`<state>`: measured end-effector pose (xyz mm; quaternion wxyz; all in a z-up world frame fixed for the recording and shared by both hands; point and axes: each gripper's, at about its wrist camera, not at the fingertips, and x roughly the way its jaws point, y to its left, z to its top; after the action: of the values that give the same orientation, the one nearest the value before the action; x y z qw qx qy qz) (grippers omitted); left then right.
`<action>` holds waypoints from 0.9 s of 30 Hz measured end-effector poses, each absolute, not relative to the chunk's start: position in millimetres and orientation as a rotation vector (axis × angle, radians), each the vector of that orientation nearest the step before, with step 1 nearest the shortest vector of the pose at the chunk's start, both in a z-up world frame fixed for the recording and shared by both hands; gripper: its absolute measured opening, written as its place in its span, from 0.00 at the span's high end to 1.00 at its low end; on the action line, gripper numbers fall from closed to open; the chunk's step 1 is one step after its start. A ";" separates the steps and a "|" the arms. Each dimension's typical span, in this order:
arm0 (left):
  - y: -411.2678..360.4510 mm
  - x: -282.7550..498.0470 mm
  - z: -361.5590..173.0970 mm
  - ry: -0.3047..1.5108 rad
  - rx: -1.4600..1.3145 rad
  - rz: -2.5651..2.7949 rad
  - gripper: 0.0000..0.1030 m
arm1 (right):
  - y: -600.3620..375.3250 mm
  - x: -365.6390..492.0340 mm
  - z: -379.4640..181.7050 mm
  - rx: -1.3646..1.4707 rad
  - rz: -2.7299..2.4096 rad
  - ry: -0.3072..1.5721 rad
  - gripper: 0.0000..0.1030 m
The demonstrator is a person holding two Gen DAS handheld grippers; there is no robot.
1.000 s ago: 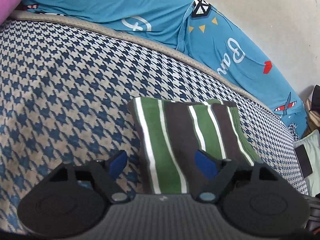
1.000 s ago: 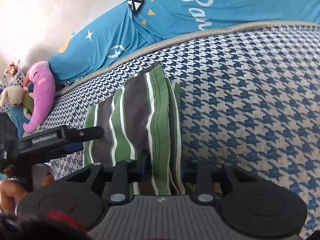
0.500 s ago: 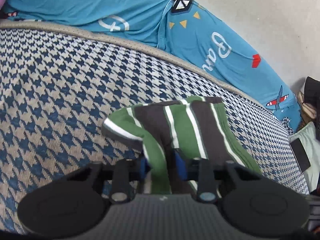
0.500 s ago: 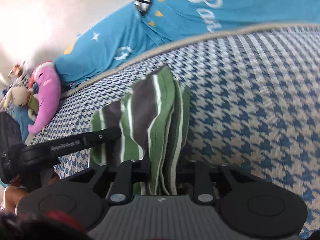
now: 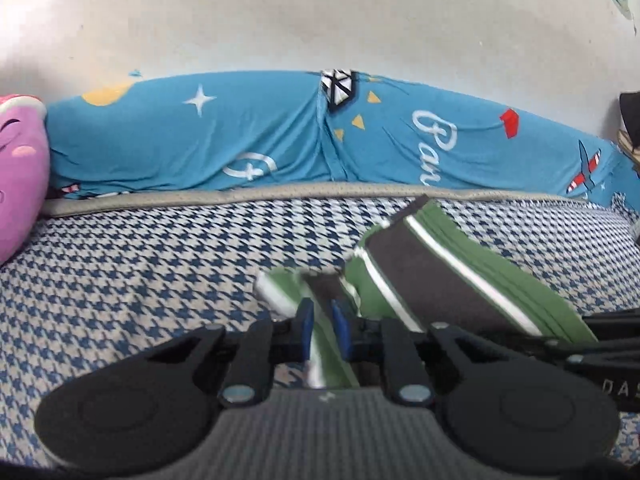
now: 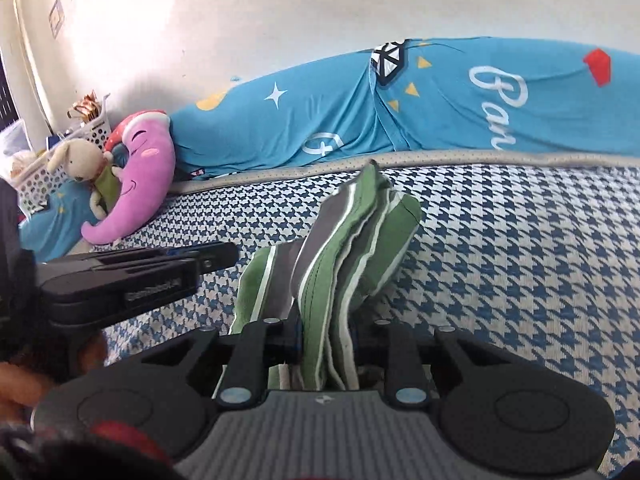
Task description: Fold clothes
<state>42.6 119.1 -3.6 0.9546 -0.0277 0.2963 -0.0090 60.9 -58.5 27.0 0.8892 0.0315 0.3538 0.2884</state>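
Both grippers are on the striped garment (image 6: 344, 240) at once, and the reason reads plainly: a soft folded bundle sags if it is held at one end only. The left gripper (image 5: 322, 330) has its blue pads (image 5: 306, 330) pinched nearly together on a thin green-and-white edge of the cloth. The right gripper (image 6: 324, 344) is clamped around a much thicker wad, several stacked layers showing between its jaws, so those jaws stand further apart with fabric filling the whole gap.

The garment is partly raised off the houndstooth mattress (image 6: 520, 260), roughly mid-bed and nearer the front than the far edge, where the grey piping (image 5: 240, 196) runs under the blue bedding (image 5: 200, 140). In the right wrist view the far end of the bundle flops upward and fans open, layers separating. That is probably why the grip sits on the stacked side: it keeps the folds from sliding apart.

In the right wrist view the left tool's body (image 6: 120, 280) comes in from the left, close beside the cloth. The two grippers look close together, which suits a small, already-folded piece. The likely job now is carrying or setting down the bundle; the loose fanned end is the risk. The pink plush (image 6: 140, 184) and toy rabbit (image 6: 80, 156) sit well off at the bed's far left corner.
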 end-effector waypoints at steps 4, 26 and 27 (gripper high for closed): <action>139.0 40.2 -5.2 0.640 -0.169 -0.025 0.89 | -57.5 63.4 23.2 0.047 0.546 0.758 0.79; 160.5 87.8 -66.4 0.816 -0.533 -0.112 0.22 | -88.1 92.5 -0.8 0.152 0.431 0.907 0.79; 160.0 89.3 -66.4 0.815 -0.532 -0.113 0.18 | -88.4 93.3 -1.0 0.153 0.431 0.908 0.79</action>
<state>89.3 160.0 -66.4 0.8823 -0.2555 0.3915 -0.0543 93.3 -88.4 -1.0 0.8735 0.0731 0.4348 0.2062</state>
